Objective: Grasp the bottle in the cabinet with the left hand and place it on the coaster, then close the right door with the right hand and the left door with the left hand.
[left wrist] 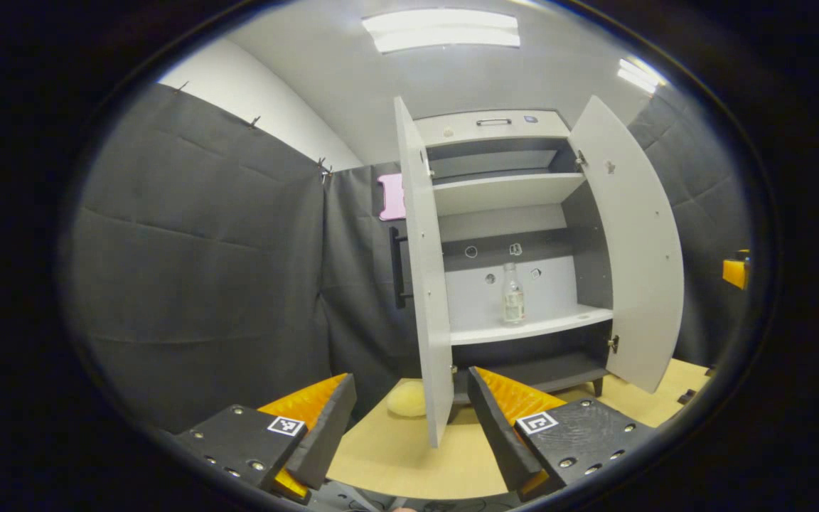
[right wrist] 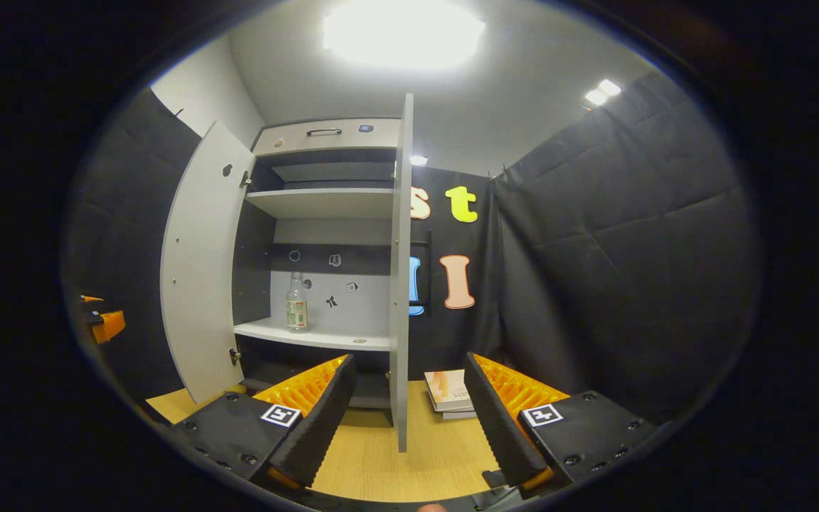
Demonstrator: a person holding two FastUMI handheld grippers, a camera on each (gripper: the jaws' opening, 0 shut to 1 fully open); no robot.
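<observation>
In the left gripper view the left gripper [left wrist: 409, 419] is spread wide with nothing between its fingers, over a bare stretch of the wooden table [left wrist: 395, 455]. At 12 o'clock from it the edge of the cabinet's left door [left wrist: 424, 284] comes down between the fingers and hides part of a pale round coaster [left wrist: 407, 398] lying on the table at 11 o'clock. Beyond, at about 1 o'clock, the bottle [left wrist: 513, 293] stands upright on the cabinet's lower shelf [left wrist: 530, 327], with open shelf on both sides; its label is too small to read. The right door [left wrist: 630, 242] is swung open at 2 o'clock.

In the right gripper view the right gripper [right wrist: 409, 419] is likewise spread and empty, the right door's edge at its 12 o'clock. A stack of books [right wrist: 448, 391] at 1 o'clock is partly cut off by one finger, and their covers cannot be made out.
</observation>
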